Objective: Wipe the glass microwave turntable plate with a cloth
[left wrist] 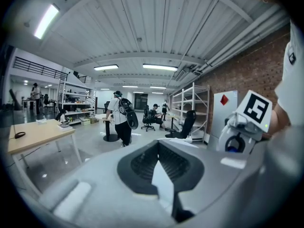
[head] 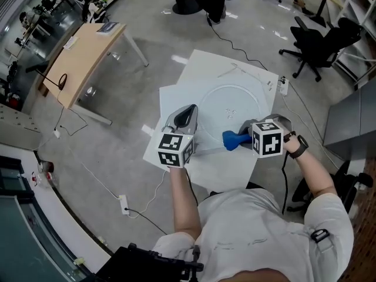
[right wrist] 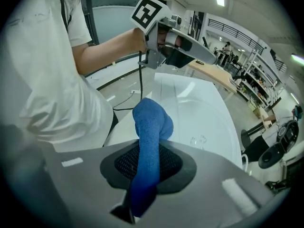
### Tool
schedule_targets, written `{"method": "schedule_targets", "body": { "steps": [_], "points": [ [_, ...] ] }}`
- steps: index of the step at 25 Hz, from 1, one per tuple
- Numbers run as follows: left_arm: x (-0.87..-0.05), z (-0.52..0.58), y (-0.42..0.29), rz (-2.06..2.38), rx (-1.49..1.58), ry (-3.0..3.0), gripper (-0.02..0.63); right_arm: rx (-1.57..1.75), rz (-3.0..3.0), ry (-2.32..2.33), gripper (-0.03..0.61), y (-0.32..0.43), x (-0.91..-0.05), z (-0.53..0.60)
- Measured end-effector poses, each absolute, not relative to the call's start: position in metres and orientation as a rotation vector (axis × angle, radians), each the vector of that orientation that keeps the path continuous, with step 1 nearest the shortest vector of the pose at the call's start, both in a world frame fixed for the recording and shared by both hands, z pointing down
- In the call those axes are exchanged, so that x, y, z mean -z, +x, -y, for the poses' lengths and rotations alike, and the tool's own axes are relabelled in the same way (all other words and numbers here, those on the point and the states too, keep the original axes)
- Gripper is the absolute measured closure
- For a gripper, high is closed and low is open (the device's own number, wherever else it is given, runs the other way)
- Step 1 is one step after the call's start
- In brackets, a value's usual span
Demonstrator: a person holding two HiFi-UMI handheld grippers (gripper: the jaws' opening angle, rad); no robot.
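- Task item: the glass turntable plate (head: 230, 101) lies flat on the white-covered surface (head: 205, 63), in front of the person and between the two grippers' lines of reach.
- Right gripper (head: 247, 135): the jaws are clamped on a blue cloth (head: 234, 140). A rolled length of it sticks out ahead of the jaws (the right gripper view shows it plainly).
- Cloth position: in the head view the free end sits at the near rim of the plate. No view settles whether it touches the glass or hangs just above it.
- Left gripper (head: 187, 113): the jaws are drawn close together, with a thin white sliver pinched between them. I judge this to be an edge of the white sheet (head: 205, 163) under the plate, though this is not confirmed.
- Left gripper placement: it is just beside the plate's left rim and is not on the glass.
- Condition of the glass: it is clear, with the hub marks visible at the centre. No smears, streaks or wet track can be made out, so cleanliness cannot be assessed.
- Progress judgement: the cloth is secured and has been brought to the plate's edge. Most or all of the plate face remains to be wiped.
- Outstanding: press the cloth onto the glass and sweep it across the centre and the far rim.
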State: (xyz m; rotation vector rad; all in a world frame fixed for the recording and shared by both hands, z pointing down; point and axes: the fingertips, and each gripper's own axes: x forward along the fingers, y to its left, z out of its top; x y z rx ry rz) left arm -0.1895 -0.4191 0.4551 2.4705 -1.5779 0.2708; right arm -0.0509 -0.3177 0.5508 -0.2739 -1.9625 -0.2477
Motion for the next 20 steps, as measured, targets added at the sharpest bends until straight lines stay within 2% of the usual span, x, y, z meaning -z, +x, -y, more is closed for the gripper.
{"method": "schedule_targets", "body": {
  "steps": [6,11,16,20],
  "points": [
    [-0.449,0.410,-0.195,1.586,-0.248,2.429,0.615,0.242,2.086,-0.240,0.508,-0.121,-0.557,0.356],
    [-0.448,0.405,-0.204,1.604,-0.253,2.416,0.615,0.087,2.202,-0.090,0.506,-0.151,-0.559,0.411],
    [-0.446,0.406,-0.207,1.600,-0.260,2.423,0.615,0.305,2.106,0.216,0.506,-0.128,-0.550,0.495],
    [-0.447,0.407,-0.202,1.583,-0.255,2.438,0.615,0.267,2.015,0.299,0.506,-0.072,-0.554,0.516]
  ]
}}
